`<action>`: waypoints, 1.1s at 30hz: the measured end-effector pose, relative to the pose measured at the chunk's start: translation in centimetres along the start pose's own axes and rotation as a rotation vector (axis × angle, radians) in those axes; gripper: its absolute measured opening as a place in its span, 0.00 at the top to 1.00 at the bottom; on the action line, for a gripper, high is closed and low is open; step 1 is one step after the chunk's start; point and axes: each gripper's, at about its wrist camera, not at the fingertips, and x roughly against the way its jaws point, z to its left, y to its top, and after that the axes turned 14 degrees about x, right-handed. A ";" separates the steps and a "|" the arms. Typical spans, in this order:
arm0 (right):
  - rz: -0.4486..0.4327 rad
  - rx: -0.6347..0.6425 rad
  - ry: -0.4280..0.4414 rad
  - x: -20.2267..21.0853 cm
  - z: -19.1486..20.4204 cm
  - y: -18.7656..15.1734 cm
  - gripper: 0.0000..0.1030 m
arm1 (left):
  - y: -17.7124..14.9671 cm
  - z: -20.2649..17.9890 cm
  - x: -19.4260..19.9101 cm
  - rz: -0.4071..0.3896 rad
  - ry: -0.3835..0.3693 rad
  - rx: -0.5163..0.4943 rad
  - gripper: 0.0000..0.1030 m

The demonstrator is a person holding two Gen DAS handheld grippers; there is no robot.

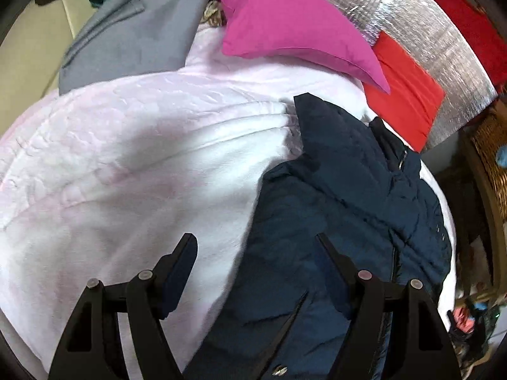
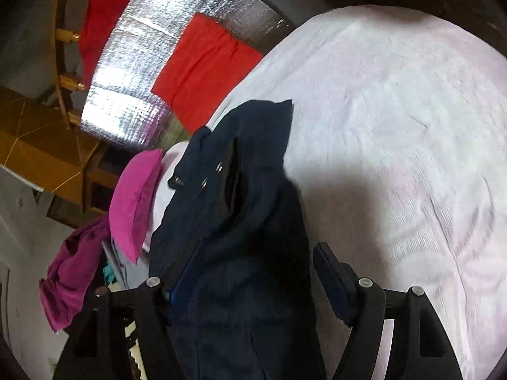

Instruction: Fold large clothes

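Pale pink bedspread (image 1: 111, 158) covers the bed, with a magenta pillow (image 1: 285, 28) and foil-lined wall (image 1: 421, 31) at the far side. I have the navy jacket (image 1: 332, 196) lying on the bed. Left gripper (image 1: 256, 253) and right gripper (image 2: 240, 262) both hover over it, jaws spread, pinching nothing. I judge a fold just laid; next I need a fresh edge to grasp.

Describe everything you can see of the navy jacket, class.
The navy jacket is dark blue, quilted and puffy, with a zip, a collar and metal snaps. It lies crumpled and partly folded on the pale pink blanket. Both hand-held grippers are open just above it; neither visibly grips it.
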 end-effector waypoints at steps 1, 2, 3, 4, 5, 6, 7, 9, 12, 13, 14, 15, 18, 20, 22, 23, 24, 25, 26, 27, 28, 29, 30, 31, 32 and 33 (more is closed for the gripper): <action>-0.002 -0.003 0.011 0.5 0.1 -0.5 0.28 | -0.6 0.3 0.2 0.002 0.006 -0.023 0.27; -0.001 -0.009 0.025 0.8 0.1 -1.0 0.28 | -1.2 0.5 0.2 0.007 0.007 -0.038 0.27; 0.001 -0.018 0.039 1.2 0.1 -1.5 0.27 | -1.8 0.7 0.1 0.018 0.015 -0.050 0.27; 0.004 -0.023 0.046 1.4 0.2 -1.9 0.27 | -2.2 1.0 -0.1 0.031 0.028 -0.054 0.27; 0.005 -0.027 0.046 1.5 0.2 -2.4 0.27 | -2.6 1.3 -0.3 0.048 0.039 -0.056 0.27; 0.007 -0.029 0.047 1.6 0.3 -2.8 0.27 | -3.0 1.5 -0.4 0.065 0.035 -0.056 0.27; 0.011 -0.031 0.050 1.7 0.4 -3.1 0.27 | -3.3 1.6 -0.5 0.073 0.029 -0.052 0.27; 0.019 -0.045 0.055 1.7 0.4 -3.8 0.27 | -3.5 1.8 -0.4 0.070 0.016 -0.032 0.27; 0.025 -0.050 0.063 1.4 0.5 -3.7 0.27 | -3.7 1.3 0.0 0.043 -0.014 -0.020 0.27; 0.020 -0.050 0.060 1.1 0.7 -3.5 0.27 | -3.7 1.0 0.0 0.036 -0.020 -0.018 0.27; 0.017 -0.053 0.060 0.9 0.8 -3.3 0.27 | -3.7 0.7 0.0 0.026 -0.034 -0.015 0.27; 0.016 -0.059 0.065 0.3 0.8 -2.9 0.27 | -3.7 0.4 0.1 0.015 -0.046 -0.014 0.27; -0.013 -0.070 0.052 -1.0 0.9 -1.4 0.27 | -3.1 -0.8 -0.4 -0.026 -0.045 -0.026 0.27; -0.037 -0.074 0.043 -1.7 0.7 -0.5 0.27 | -2.6 -1.3 -1.1 -0.028 -0.039 -0.030 0.27; -0.059 -0.084 0.028 -2.8 0.4 0.9 0.27 | -2.1 -1.6 -1.9 -0.016 -0.032 -0.013 0.27; -0.064 -0.080 0.018 -3.3 0.3 1.5 0.27 | -1.8 -1.6 -2.4 -0.008 -0.026 -0.003 0.27; -0.068 -0.071 -0.002 -4.2 0.3 2.3 0.27 | -1.5 -1.7 -2.9 0.001 -0.024 0.005 0.27; -0.072 -0.066 -0.021 -4.6 0.1 2.9 0.25 | -1.3 -1.8 -3.2 0.005 -0.023 0.008 0.27; -0.076 -0.063 -0.039 -5.2 -0.1 3.5 0.23 | -1.0 -1.9 -3.6 0.008 -0.019 0.011 0.27; -0.077 -0.061 -0.049 -5.8 -0.3 4.0 0.22 | -0.8 -1.9 -3.9 0.012 -0.015 0.015 0.27; -0.071 -0.057 -0.057 -6.7 -0.7 4.6 0.22 | -0.5 -2.0 -4.2 0.015 -0.013 0.018 0.27; -0.062 -0.057 -0.061 -7.4 -1.0 5.1 0.22 | -0.4 -2.2 -4.4 0.014 -0.012 0.021 0.27; -0.048 -0.062 -0.061 -8.3 -1.4 5.5 0.22 | -0.2 -2.3 -4.6 0.011 -0.010 0.022 0.27; -0.028 -0.073 -0.044 -9.3 -1.8 5.9 0.22 | -0.2 -2.5 -4.7 0.010 -0.007 0.021 0.27; -0.013 -0.080 -0.026 -9.9 -2.0 6.0 0.22 | -0.1 -2.7 -4.9 0.010 -0.004 0.016 0.27; 0.003 -0.085 0.001 -10.7 -2.0 6.2 0.22 | -0.1 -2.9 -5.0 0.009 -0.002 0.010 0.27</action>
